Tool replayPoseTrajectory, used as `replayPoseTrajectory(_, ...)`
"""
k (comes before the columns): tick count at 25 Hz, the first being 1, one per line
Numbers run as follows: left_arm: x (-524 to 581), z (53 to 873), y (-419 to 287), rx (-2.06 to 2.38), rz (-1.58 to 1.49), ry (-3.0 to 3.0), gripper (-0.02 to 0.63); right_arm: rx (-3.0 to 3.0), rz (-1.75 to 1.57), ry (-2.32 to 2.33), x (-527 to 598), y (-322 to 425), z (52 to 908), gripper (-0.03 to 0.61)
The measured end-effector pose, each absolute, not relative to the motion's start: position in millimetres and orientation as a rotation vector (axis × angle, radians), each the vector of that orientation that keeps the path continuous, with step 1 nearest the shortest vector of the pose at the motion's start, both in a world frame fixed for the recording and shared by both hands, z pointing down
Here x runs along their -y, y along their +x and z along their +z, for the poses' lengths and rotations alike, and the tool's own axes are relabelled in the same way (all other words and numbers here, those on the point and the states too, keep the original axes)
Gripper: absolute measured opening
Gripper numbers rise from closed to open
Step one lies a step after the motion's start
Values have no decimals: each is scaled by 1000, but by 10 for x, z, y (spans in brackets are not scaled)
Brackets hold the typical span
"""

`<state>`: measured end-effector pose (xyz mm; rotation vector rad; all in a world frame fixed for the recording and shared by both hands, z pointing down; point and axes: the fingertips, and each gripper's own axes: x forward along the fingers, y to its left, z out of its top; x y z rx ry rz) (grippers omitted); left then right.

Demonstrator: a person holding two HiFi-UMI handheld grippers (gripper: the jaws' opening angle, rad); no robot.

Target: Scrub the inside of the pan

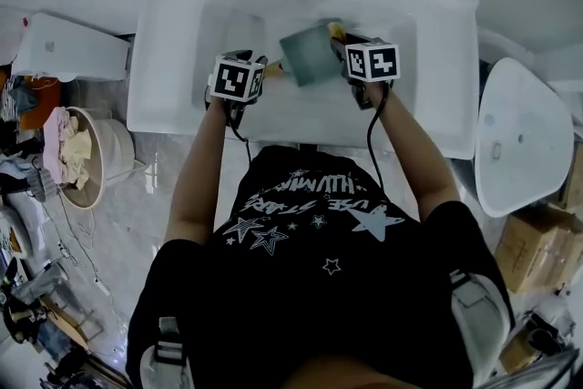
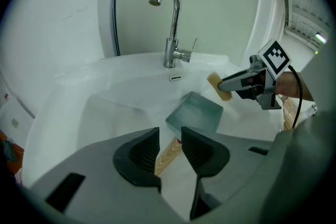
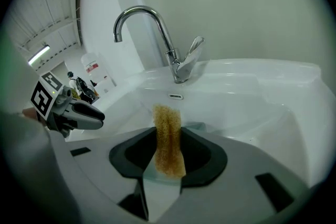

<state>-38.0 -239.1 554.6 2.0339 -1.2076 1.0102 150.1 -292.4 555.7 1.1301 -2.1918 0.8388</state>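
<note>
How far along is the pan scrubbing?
Done: the left gripper grips the pan's wooden handle and the right gripper clamps the sponge, over the sink. In hand: sponge held by the pan's far edge. Left: all the scrubbing; the sponge isn't inside the pan yet.

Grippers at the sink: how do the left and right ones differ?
The left gripper grips a wooden handle; the right gripper clamps a brown sponge. The left gripper's handle runs forward to a teal pan; the right gripper's sponge just sticks out past its jaws. Both are over the white sink.
</note>
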Motion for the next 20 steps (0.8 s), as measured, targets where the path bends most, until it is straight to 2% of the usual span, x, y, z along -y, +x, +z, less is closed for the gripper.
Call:
replayPoseTrajectory(7,2369,5501,-328,1212,899,2071,103,2303,884,1196,2884,1467,5383,143)
replayPoseTrajectory(20,1792,5341,-407,1121,835,2162,101,2371,912,1378,2202,1292,5033,140)
